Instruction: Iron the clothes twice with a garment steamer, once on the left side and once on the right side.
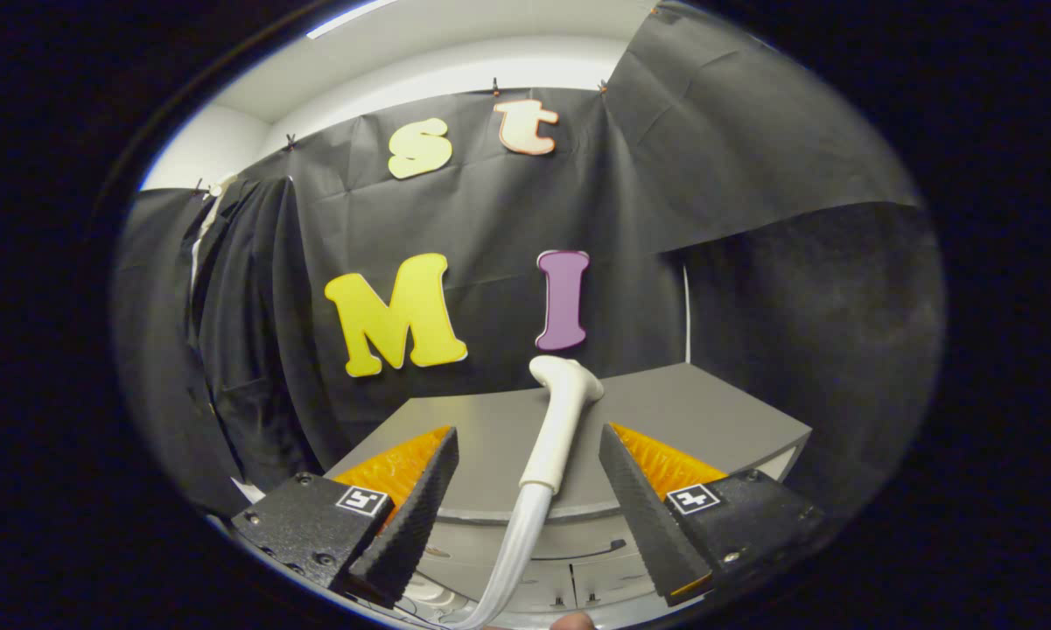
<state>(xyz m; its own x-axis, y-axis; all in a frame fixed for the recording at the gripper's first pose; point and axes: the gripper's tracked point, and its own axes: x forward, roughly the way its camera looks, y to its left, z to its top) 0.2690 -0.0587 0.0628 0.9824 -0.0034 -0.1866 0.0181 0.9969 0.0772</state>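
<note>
The white garment steamer handle (pixel 553 433) stands upright between my fingers, its nozzle head (pixel 571 372) bent to the right just beyond the fingertips. Its pale hose (pixel 509 556) runs down from the handle and out of sight below. My gripper (pixel 526 435) is open, with a wide gap on each side of the handle and neither finger touching it. A dark garment (pixel 241 306) hangs on a pale hanger (pixel 216 187) against the booth's wall, well to the left and beyond the fingers.
A grey cabinet top (pixel 683 407) lies just ahead, behind the steamer handle, with a rounded front edge and drawer fronts (pixel 578 560) below. A person's fingertip (pixel 571 621) shows under the hose. Black cloth walls close the back and right.
</note>
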